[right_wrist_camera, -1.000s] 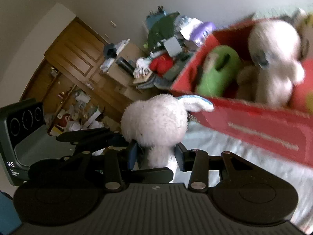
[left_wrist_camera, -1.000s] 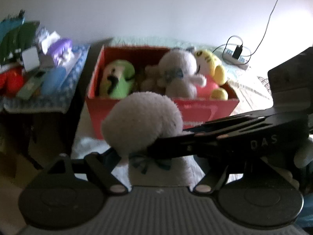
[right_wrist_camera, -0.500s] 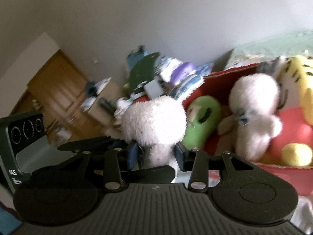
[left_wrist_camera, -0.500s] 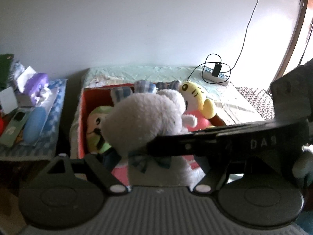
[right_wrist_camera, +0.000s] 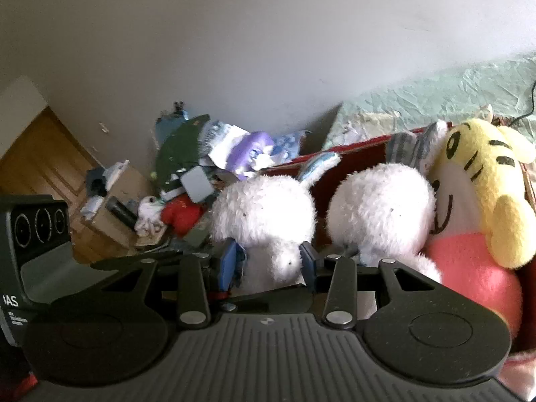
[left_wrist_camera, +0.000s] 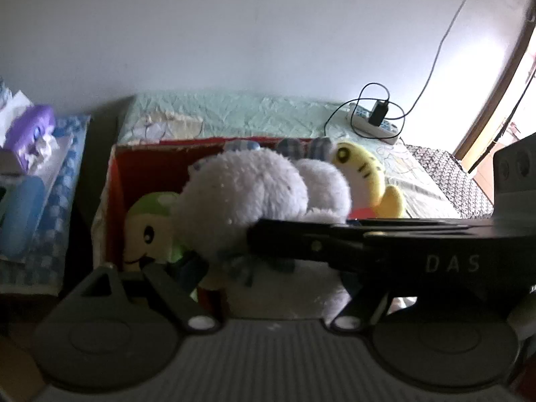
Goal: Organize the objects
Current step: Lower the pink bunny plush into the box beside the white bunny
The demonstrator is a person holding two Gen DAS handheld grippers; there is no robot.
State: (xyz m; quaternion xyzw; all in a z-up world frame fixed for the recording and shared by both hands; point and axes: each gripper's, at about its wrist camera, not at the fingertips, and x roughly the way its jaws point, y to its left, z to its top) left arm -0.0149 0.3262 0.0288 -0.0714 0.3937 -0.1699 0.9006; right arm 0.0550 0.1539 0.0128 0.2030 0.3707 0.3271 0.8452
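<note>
Softly, the right claw pinches a fluffy white rabbit.

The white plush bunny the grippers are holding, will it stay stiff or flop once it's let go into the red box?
The white plush bunny looks soft: the right gripper pinches its body narrow below the round head. It probably flops and settles against the other white plush instead of standing. It seems light, so it should not roll far inside the red box.
</note>
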